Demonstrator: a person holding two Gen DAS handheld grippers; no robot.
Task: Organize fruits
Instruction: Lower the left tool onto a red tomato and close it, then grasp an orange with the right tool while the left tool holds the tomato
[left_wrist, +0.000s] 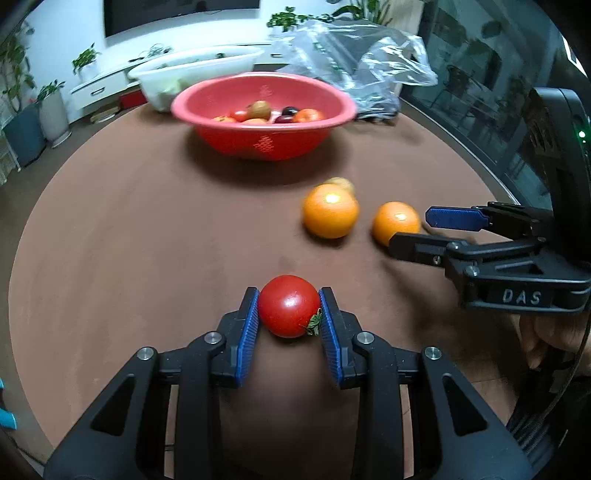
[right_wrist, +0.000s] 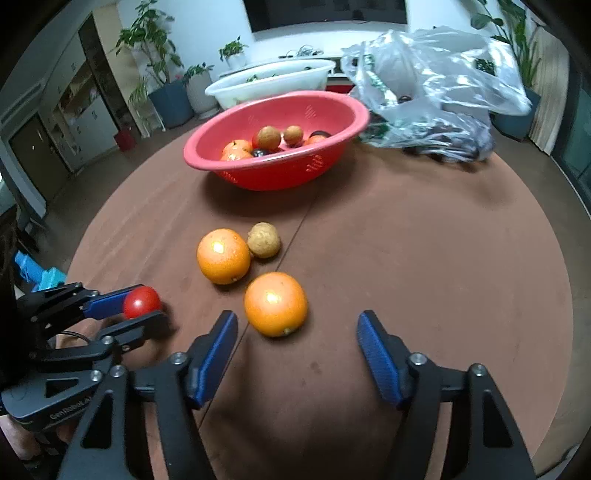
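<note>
My left gripper is shut on a red tomato just above the brown table; it also shows in the right wrist view. My right gripper is open and empty, just behind the nearer orange. A second orange and a small brown fruit lie beyond it. In the left wrist view the right gripper sits beside the nearer orange, with the other orange to its left. A red basin at the back holds several fruits.
A white basin stands behind the red basin. A crumpled clear plastic bag lies at the back right of the round table. Potted plants and cabinets stand beyond the table edge.
</note>
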